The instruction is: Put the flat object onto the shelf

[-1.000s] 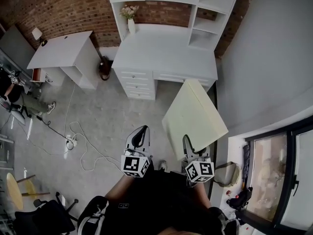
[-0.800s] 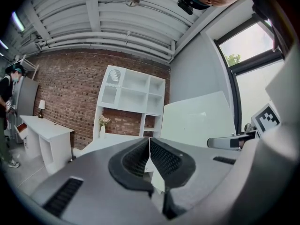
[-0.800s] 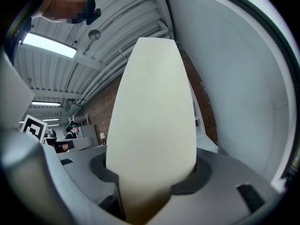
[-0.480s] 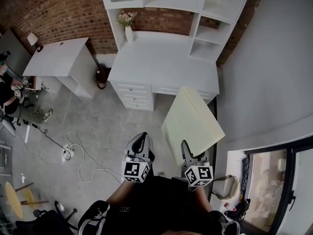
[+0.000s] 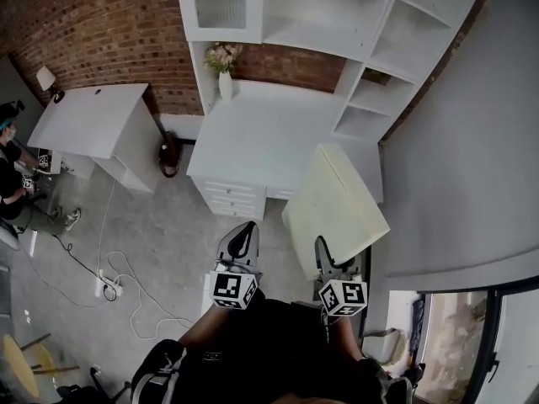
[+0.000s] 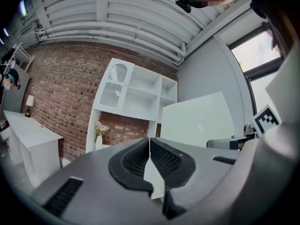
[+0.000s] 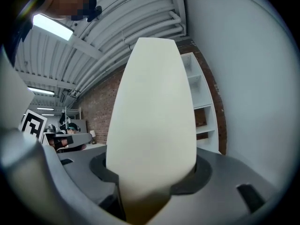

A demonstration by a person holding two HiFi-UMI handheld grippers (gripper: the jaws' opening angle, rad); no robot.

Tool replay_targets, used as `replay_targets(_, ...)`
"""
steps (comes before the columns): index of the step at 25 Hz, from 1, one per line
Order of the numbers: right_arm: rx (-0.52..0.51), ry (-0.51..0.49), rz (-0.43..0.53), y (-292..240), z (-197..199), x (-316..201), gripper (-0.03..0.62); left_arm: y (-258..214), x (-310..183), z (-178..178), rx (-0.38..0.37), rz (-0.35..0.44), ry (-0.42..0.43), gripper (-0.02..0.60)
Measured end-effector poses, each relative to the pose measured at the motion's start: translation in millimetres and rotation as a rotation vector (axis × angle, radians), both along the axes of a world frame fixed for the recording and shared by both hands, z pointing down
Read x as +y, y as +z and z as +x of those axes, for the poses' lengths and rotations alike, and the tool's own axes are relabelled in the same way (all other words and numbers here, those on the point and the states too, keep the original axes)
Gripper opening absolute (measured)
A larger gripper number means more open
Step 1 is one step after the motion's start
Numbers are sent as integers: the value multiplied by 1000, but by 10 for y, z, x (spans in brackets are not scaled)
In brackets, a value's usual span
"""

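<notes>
The right claw (image 7: 150, 175) is clamped on the near edge of the flat object (image 5: 337, 209). This pale cream panel fills the space between the jaws and rises away from them. In the head view the panel is tilted. Its far part hangs over the right end of the white counter (image 5: 261, 137) and its near edge is out over the floor in front of the counter. Whether it touches the counter top cannot be told.

The left claw (image 5: 242, 236) hangs in front of the counter, to the left of the panel and apart from it. It points toward the counter's drawers, and its jaws are closed together with nothing between them.

The shelf (image 5: 324, 11), a white unit of open compartments, stands along the back of the counter against the brick wall (image 5: 101, 32). Its right column comes down onto the counter's right end. A vase of flowers (image 5: 224, 61) stands at the counter's back left corner.

A smaller white side counter (image 5: 88, 120) stands to the left of the counter. A white cable (image 5: 126, 268) lies looped on the floor in front of the counter and to its left. A person (image 5: 10, 162) sits well to the left of the counter, at the edge of the view.
</notes>
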State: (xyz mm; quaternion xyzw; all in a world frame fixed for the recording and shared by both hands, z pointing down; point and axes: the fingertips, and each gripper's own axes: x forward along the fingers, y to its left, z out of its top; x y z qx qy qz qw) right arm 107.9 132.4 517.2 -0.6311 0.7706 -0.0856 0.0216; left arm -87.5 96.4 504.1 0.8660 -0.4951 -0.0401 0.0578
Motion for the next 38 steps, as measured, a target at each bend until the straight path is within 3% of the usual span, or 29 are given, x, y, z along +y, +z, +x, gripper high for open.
replay_targets(10, 19, 2, 18, -95, -344, -834, 281, 81, -706, -439, 5, -23, -23, 14)
replay_targets(18, 51, 19, 35, -82, -197, -1369, 281, 152, -1144, -260, -5, -20, 4, 14)
replay_targets(26, 181, 3, 114, -522, 53, -2187, 281, -7, -1835, -84, -8, 8, -9, 14)
replay_targets(34, 540, -3, 258, -1170, 219, -2947, 281, -72, -2420, 156, 3, 16, -4, 14)
replay_targets(38, 750, 45, 221, -1423, 278, -3254, 281, -47, -2627, 218, -5, 11, -10, 14)
